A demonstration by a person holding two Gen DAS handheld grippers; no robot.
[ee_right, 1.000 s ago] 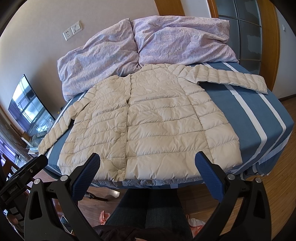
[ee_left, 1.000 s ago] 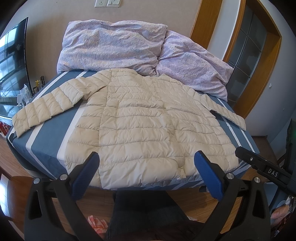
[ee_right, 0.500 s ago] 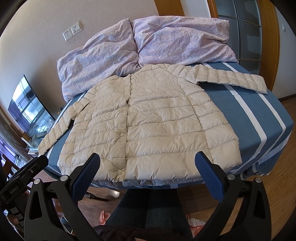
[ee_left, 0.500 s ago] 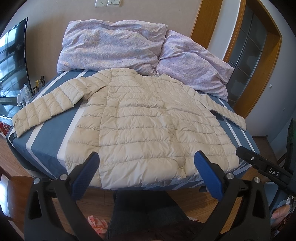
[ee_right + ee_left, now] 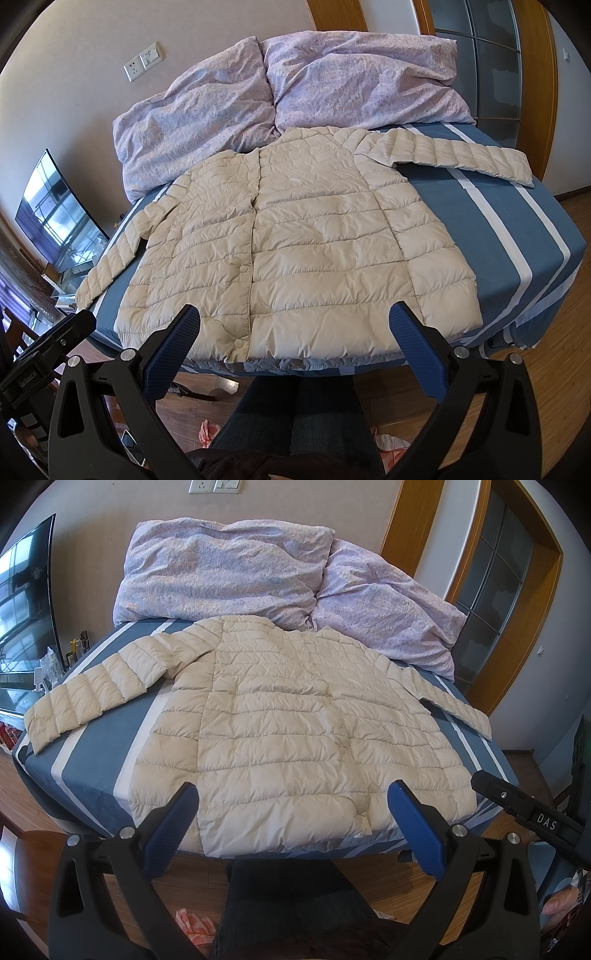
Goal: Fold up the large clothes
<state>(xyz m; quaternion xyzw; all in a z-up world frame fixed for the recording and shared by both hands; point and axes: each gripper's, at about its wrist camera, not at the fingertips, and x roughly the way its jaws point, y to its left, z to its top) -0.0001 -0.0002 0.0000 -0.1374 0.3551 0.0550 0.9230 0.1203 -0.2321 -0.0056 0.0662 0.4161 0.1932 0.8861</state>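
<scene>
A cream quilted puffer jacket (image 5: 295, 723) lies flat, front up, on the bed, both sleeves spread out to the sides; it also shows in the right wrist view (image 5: 295, 243). Its hem lies along the near bed edge. My left gripper (image 5: 293, 805) is open and empty, held just short of the hem above the floor. My right gripper (image 5: 294, 325) is open and empty, also just short of the hem. The right gripper's body (image 5: 532, 819) shows at the right of the left wrist view.
The bed has a blue sheet with white stripes (image 5: 92, 760). Two lilac pillows (image 5: 221, 572) lie at the head against the wall. A TV (image 5: 26, 602) stands at the left. A wooden door frame (image 5: 517, 602) is at the right. The person's legs (image 5: 295, 417) are below the grippers.
</scene>
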